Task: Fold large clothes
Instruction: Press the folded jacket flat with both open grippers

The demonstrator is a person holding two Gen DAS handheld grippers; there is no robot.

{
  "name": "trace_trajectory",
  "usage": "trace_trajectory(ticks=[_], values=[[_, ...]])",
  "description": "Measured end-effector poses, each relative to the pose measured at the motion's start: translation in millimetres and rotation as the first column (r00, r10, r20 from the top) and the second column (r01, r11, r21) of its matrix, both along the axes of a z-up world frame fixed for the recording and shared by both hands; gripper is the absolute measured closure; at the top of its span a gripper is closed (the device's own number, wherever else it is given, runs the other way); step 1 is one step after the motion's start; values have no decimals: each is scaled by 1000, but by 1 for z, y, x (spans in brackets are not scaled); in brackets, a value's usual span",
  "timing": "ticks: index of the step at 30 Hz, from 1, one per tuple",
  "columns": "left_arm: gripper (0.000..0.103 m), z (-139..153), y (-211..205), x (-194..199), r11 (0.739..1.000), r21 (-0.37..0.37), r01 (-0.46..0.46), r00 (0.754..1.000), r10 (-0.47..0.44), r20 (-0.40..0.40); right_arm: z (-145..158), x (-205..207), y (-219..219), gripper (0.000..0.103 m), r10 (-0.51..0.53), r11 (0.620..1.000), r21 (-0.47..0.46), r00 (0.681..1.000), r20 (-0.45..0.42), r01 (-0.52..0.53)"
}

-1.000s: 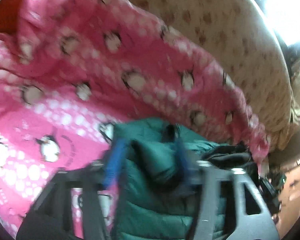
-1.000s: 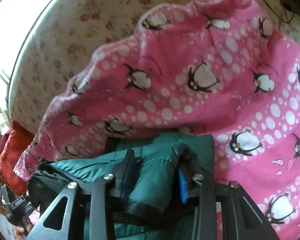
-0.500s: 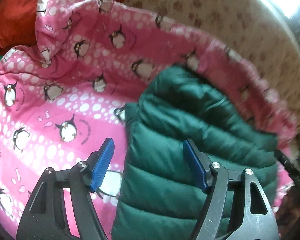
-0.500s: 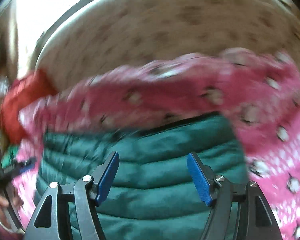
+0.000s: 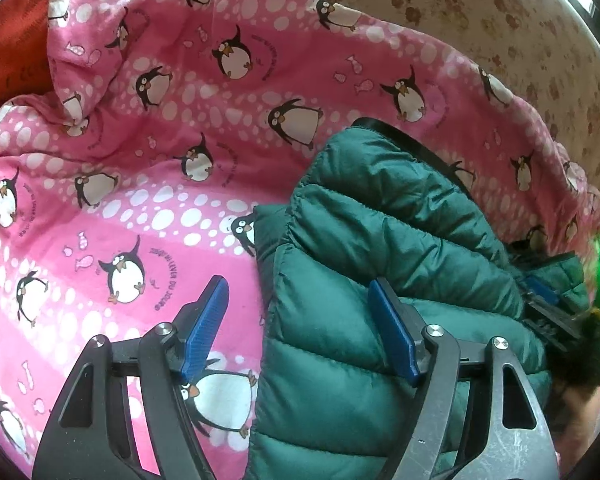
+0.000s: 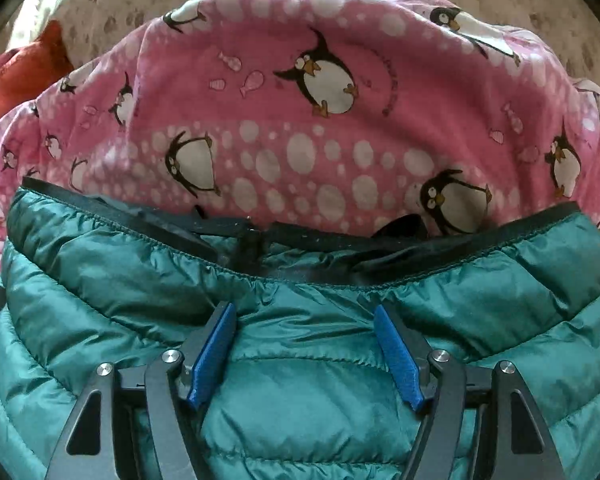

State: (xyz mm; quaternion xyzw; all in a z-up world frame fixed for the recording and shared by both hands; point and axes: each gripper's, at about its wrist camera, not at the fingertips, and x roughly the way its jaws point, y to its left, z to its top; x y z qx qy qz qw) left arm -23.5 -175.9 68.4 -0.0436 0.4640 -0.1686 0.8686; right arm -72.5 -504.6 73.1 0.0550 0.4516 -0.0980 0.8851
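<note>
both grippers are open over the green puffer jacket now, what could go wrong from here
The slick quilted dark green puffer jacket may puff up and spring its fold open, since the left gripper and right gripper hold nothing. A regrip may also catch the rumpled pink penguin-print blanket under the jacket's edge.

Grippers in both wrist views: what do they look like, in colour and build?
The left gripper and right gripper match: black angular finger frames with triangular cut-outs, round silver bolt heads at the joints, and flat blue pads with a fine ribbed texture. No cables, markings or sleeves are visible.
</note>
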Motion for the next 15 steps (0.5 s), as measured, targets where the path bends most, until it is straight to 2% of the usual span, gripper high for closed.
trace_trajectory(ticks=[2, 4, 6, 8, 12, 15], values=[[30, 1, 1, -1, 1000, -7, -2, 1000, 2, -9, 12, 0, 5, 35, -12, 1000, -1, 1000, 15, 12], [30, 2, 3, 0, 1000, -21, -5, 1000, 5, -17, 34, -11, 10, 35, -8, 999, 34, 996, 87, 5], [30, 3, 5, 0, 1000, -27, -5, 1000, 4, -17, 54, -18, 24, 35, 31, 996, 77, 987, 156, -43], [30, 4, 6, -1, 1000, -28, -4, 1000, 4, -13, 64, -14, 43, 35, 85, 990, 94, 981, 175, -102], [30, 5, 6, -3, 1000, -26, -1, 1000, 0, -9, 63, 14, 98, 35, 211, 975, 39, 968, 134, -218], [30, 5, 7, -2, 1000, -27, 2, 1000, -3, -15, 48, 41, 122, 35, 229, 973, 5, 970, 85, -230]])
